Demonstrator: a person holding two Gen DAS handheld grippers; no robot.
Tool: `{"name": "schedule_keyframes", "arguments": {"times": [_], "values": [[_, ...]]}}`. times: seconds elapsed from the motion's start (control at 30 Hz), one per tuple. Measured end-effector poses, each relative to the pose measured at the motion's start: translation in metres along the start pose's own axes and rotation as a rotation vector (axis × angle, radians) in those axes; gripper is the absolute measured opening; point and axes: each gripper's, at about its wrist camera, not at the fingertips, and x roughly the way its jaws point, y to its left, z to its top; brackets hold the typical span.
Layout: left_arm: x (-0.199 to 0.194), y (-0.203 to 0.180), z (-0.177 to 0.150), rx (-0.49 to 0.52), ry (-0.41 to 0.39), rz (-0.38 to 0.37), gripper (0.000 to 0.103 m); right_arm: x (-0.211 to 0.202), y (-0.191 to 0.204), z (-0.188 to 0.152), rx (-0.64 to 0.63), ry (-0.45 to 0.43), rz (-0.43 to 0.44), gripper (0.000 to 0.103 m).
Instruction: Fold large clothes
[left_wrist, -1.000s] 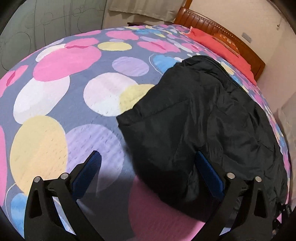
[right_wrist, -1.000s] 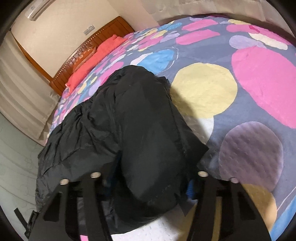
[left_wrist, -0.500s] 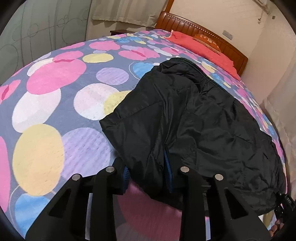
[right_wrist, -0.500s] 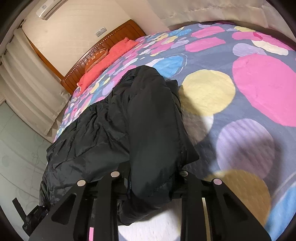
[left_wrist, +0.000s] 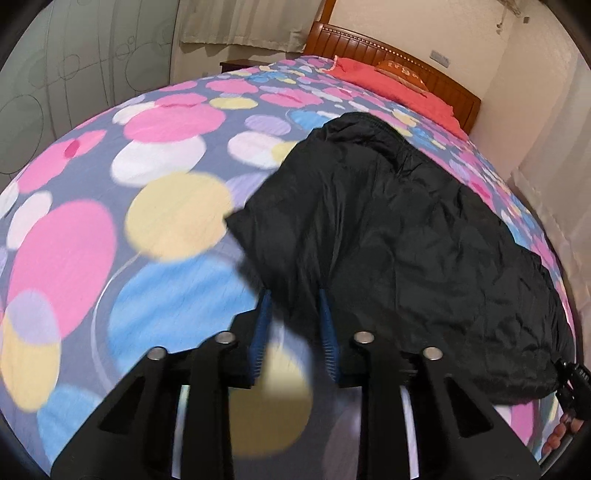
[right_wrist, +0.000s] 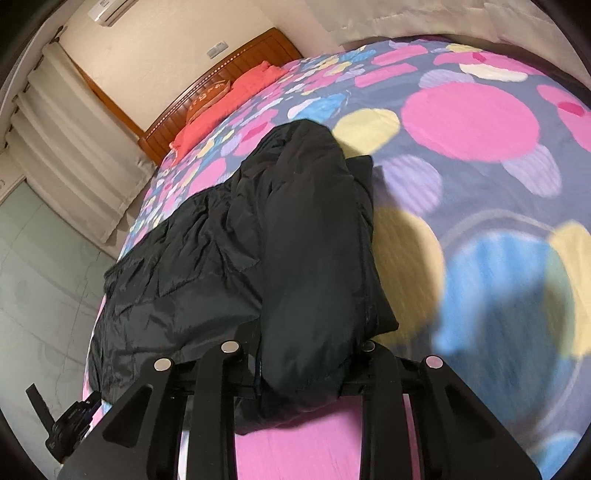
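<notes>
Left hand-held gripper (left_wrist: 293, 321), left wrist view: jaws just closed from wide apart, now clenched on near corner of black jacket (left_wrist: 388, 229), which lies on the dotted bedspread (left_wrist: 166, 221). Right wrist view: right hand-held gripper (right_wrist: 306, 365) also closed since, grasping jacket's thick near fold. Both edges secured and raised off bed, so fold-over prob next.

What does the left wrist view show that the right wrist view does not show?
Only the left wrist view shows the left gripper, its jaws just closed on an edge of the black jacket, and a dark nightstand. Only the right wrist view shows the right gripper clamped on a thick fold, and an air conditioner. Both show the dotted bedspread, red pillow and wooden headboard.
</notes>
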Motion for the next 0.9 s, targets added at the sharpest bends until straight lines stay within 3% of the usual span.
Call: {"name": "schedule_keyframes", "arguments": {"times": [0.1, 0.13, 0.17, 0.23, 0.33, 0.53, 0.6, 0.73, 0.77, 0.83, 0.9], "values": [[-0.003, 0.010, -0.012, -0.014, 0.020, -0.024, 0.023, -0.009, -0.004, -0.013, -0.007, 0.010, 0.011, 0.026], [-0.004, 0.014, -0.013, -0.023, 0.015, -0.022, 0.032, -0.010, -0.005, -0.014, -0.004, 0.009, 0.015, 0.026], [-0.004, 0.020, -0.012, -0.045, 0.008, -0.015, 0.061, -0.010, -0.006, -0.015, 0.002, 0.011, 0.018, 0.026], [-0.007, 0.029, -0.009, -0.102, -0.029, -0.051, 0.089, -0.009, -0.006, -0.014, 0.017, 0.009, 0.022, 0.026], [-0.001, 0.037, 0.004, -0.178, -0.032, -0.134, 0.094, -0.007, -0.003, -0.014, 0.012, 0.006, 0.010, 0.027], [0.053, 0.048, 0.025, -0.260, 0.079, -0.167, 0.095, -0.007, -0.004, -0.015, 0.013, 0.005, 0.005, 0.028], [0.059, 0.043, 0.034, -0.234, 0.044, -0.170, 0.096, -0.007, -0.004, -0.015, 0.012, 0.006, 0.001, 0.028], [0.072, 0.035, 0.052, -0.187, 0.061, -0.240, 0.096, -0.004, -0.004, -0.015, 0.012, 0.005, -0.009, 0.030], [0.077, 0.032, 0.054, -0.176, 0.080, -0.257, 0.079, -0.003, -0.004, -0.016, 0.012, 0.005, -0.011, 0.030], [0.087, 0.026, 0.055, -0.149, 0.129, -0.285, 0.055, -0.002, -0.004, -0.016, 0.014, 0.003, -0.012, 0.031], [0.083, 0.017, 0.054, -0.110, 0.111, -0.281, 0.044, 0.000, -0.004, -0.014, 0.015, -0.001, -0.014, 0.031]]}}
